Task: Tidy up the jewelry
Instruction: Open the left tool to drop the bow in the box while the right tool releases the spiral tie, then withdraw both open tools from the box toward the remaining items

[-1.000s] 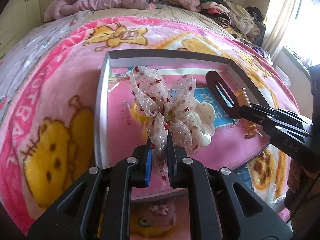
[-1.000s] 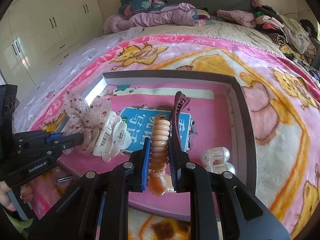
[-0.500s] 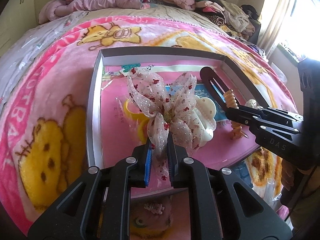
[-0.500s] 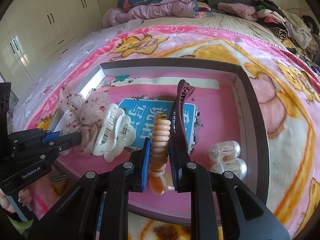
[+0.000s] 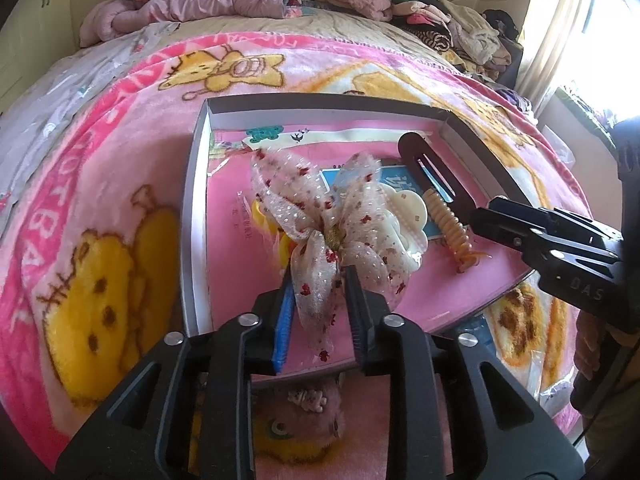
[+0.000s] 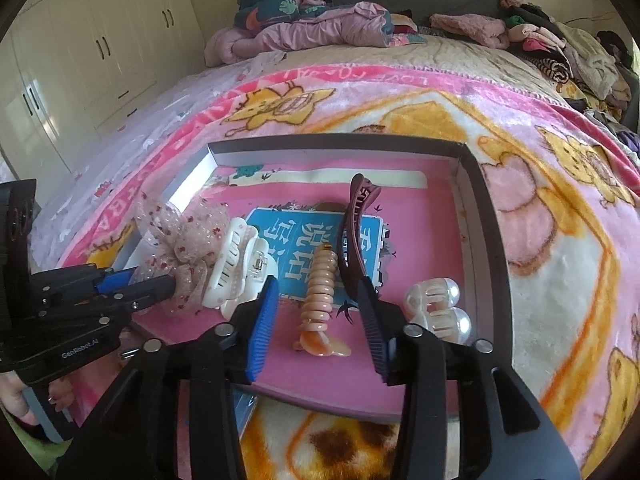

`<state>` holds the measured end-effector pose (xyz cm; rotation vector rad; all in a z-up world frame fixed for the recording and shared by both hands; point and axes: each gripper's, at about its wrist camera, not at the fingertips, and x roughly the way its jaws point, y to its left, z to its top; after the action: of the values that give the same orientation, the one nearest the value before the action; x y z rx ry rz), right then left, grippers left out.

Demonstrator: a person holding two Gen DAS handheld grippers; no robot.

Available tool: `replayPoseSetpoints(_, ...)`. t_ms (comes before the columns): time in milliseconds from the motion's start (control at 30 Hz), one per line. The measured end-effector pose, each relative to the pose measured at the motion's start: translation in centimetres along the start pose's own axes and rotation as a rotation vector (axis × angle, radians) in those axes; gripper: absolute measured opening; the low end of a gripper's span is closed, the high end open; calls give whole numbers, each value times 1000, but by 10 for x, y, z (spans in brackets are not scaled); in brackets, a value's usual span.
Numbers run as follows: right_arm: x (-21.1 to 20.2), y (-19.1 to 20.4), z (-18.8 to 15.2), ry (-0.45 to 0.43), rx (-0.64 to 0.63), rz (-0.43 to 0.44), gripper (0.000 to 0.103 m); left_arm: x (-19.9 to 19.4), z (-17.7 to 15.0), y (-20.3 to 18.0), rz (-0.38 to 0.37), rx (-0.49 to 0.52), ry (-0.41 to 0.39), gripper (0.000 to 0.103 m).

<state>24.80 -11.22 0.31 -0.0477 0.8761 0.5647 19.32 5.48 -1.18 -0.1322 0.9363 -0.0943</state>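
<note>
So both grippers are sitting over the shallow grey-rimmed tray (image 6: 486,216) on the bed, and both sets of jaws have just been opening. The left gripper (image 5: 318,280) is standing spread around the tail of the sheer spotted bow (image 5: 320,216), low centre of the left wrist view; the fabric is still hanging between the pads, which look to be just clearing it. That bow is looking feather-light and floppy, so I'd say pinch it at the gathered knot, not the loops, or it'll just fold and slide. The right gripper (image 6: 316,300) is spread wide with the peach spiral clip (image 6: 320,300) lying loose between the pads, bottom centre of the right wrist view, flat on the pink liner. That one's stiff, glossy plastic, probably slippery, best taken across the ribbed middle. Just beside it the dark maroon clip (image 6: 352,240) is arching up, long and thin. The white claw clip (image 6: 236,268) is touching the bow, and the pearl clip (image 6: 436,308) is sitting near the tray's right wall. Room-wise, the upper part of the tray is wide open, but the lower half is getting crowded, and the rim on the right is close to the pearl clip, so I'd be coming in from above.
</note>
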Motion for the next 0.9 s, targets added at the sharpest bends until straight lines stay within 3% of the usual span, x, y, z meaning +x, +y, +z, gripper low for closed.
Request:
replayPoseSetpoints(233, -16, -2, -2, -26, 12, -15, 62, -11, -2, 2, 11, -11, -15, 41)
replayPoseSetpoints(533, -36, -2, -4, -52, 26, -27, 74, -30, -1, 5, 14, -42, -49, 71)
replayPoseSetpoints(900, -61, 2, -9, -87, 27, -42, 83, -59, -6, 12, 31, -82, -96, 88)
